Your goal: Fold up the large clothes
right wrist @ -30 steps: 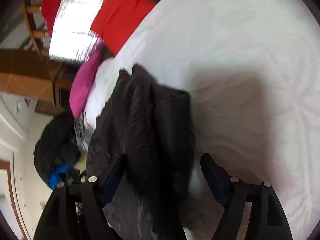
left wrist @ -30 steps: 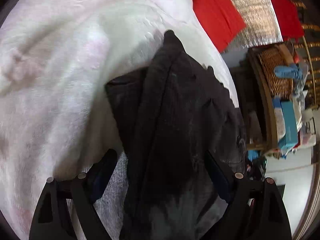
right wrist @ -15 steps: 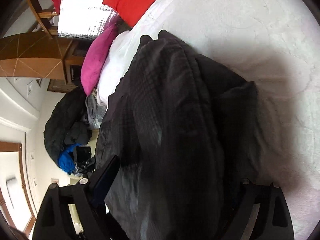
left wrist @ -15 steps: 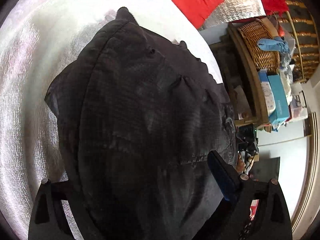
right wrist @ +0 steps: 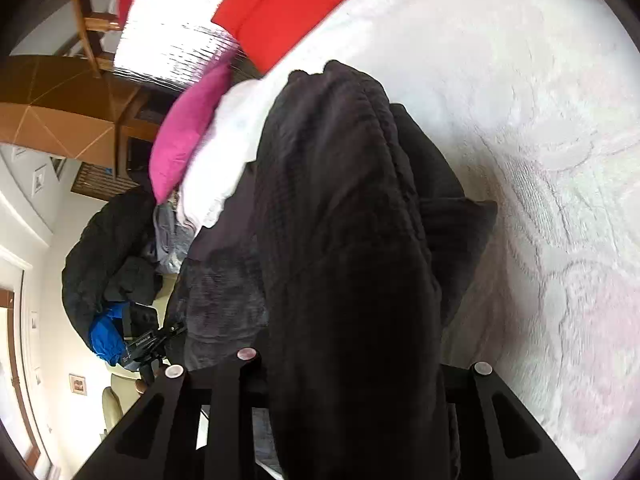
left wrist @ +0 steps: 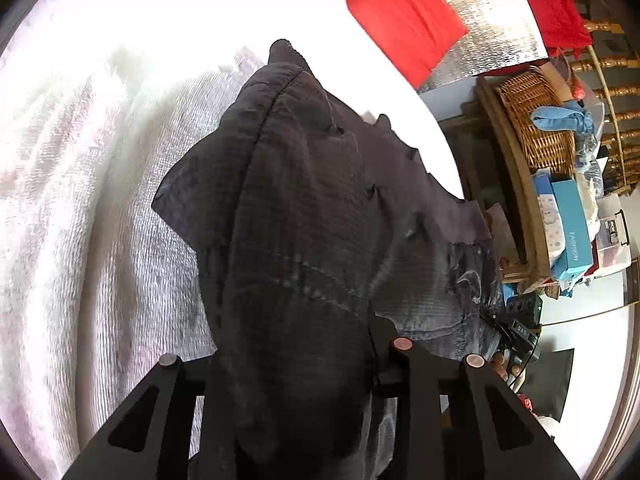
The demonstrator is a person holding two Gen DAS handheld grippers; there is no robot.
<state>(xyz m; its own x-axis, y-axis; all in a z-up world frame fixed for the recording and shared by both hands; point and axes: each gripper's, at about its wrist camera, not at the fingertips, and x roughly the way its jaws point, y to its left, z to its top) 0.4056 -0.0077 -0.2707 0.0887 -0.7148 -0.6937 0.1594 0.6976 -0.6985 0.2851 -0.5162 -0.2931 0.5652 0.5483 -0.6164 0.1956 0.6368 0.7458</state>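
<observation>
A large dark grey garment (left wrist: 296, 240) lies bunched on the white bedcover (left wrist: 80, 200). My left gripper (left wrist: 288, 360) is closing its jaws, and a thick fold of the garment is pinched between them; the cloth hides the fingertips. In the right wrist view the same garment (right wrist: 340, 220) rises as a ridge from my right gripper (right wrist: 360, 364), whose jaws are also closing on a bunched fold. Both ends of the cloth sit raised off the bedcover (right wrist: 560, 160). The other gripper and a hand show small at the garment's far edge (left wrist: 516, 332).
Red pillows (left wrist: 400, 20) and a pink one (right wrist: 188, 128) lie at the head of the bed. Beside the bed a wooden shelf holds a wicker basket (left wrist: 536, 120) and boxes (left wrist: 568, 228). A dark heap of clothes with something blue (right wrist: 104, 260) lies off the other side.
Both grippers moved in over the garment with wide jaws, then closed on bunched folds. The cloth now stands higher and closer in both views.
</observation>
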